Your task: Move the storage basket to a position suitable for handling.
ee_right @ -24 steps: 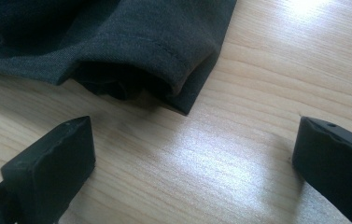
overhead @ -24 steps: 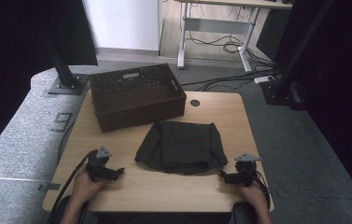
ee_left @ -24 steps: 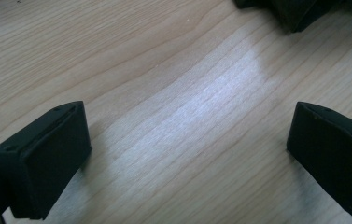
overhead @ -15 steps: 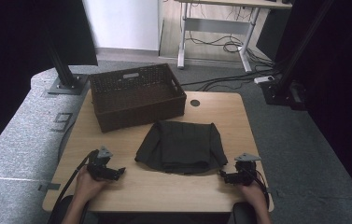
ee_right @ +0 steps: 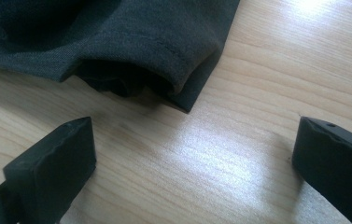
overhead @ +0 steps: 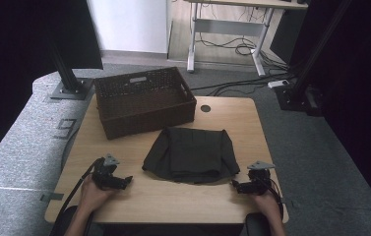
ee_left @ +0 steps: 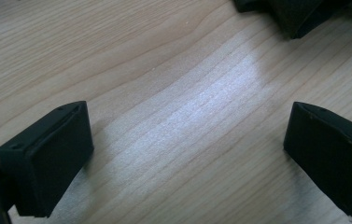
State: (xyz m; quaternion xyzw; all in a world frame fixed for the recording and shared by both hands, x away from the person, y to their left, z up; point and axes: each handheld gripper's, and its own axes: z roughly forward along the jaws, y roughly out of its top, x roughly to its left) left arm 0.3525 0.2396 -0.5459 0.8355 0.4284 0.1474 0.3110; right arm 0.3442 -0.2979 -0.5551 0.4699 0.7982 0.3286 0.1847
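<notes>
I hold my left hand-held gripper [overhead: 124, 181] near the front left corner of the tabletop [overhead: 173, 204], and my right hand-held gripper [overhead: 236, 187] near the front right corner; both have their jaws wide apart and hold nothing. Between them, in the middle of the tabletop, lies the dark folded garment [overhead: 191, 155], and behind it, at the back left part, stands the woven basket [overhead: 144, 101], which looks empty. In the right gripper view the near corner of the garment [ee_right: 183, 88] is just in front of my jaws, with several layers of cloth on top of each other. I think the step now is to take the garment at its front corners. To do it well, I should slide the lower jaw flat on the wood under all layers, not only the top one, otherwise the fold will open when I lift. My left hand-held gripper has more bare wood in front of it, so it needs the longer approach. Both sides should close together.
</notes>
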